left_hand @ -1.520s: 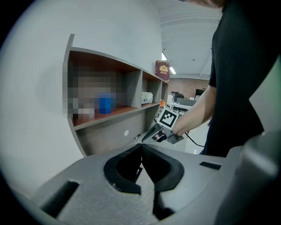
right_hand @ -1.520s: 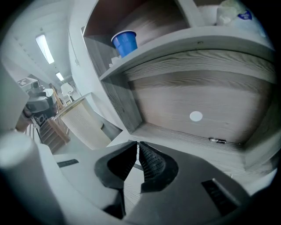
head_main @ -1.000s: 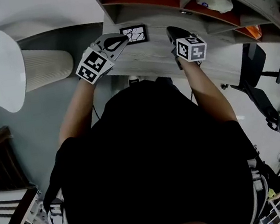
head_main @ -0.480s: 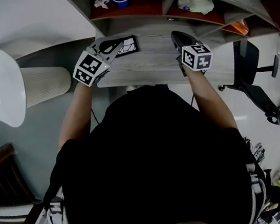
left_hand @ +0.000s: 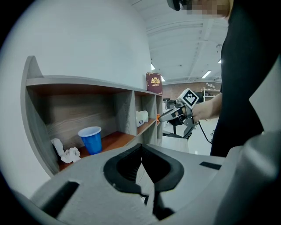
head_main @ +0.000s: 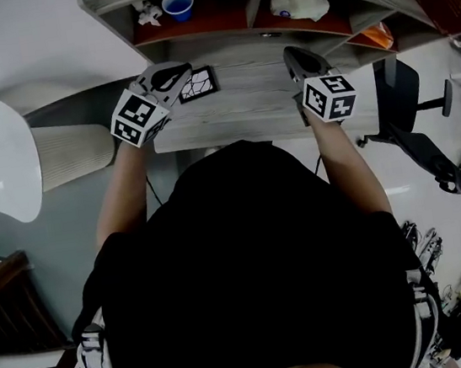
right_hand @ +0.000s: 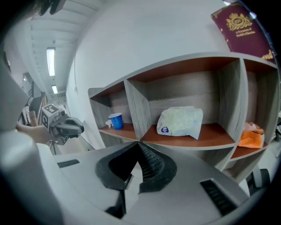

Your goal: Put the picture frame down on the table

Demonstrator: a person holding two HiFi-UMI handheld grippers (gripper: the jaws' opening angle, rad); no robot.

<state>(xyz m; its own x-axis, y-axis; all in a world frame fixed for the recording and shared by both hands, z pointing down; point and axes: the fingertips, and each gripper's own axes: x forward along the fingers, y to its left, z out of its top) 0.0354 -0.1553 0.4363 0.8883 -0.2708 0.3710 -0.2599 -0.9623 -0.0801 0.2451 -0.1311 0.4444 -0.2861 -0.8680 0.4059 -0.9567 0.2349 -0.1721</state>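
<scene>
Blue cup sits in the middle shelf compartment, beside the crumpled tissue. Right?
No. The blue cup stands in the left-end compartment, beside the crumpled tissue; the middle one holds the white bag. The right gripper view shows it.

The picture frame (head_main: 198, 84) is small and has a black edge. Its picture is white with thin black lines, like cracks. It lies flat and face up on the grey wooden worktop (head_main: 245, 109), near the back left corner, turned a little crooked.
</scene>
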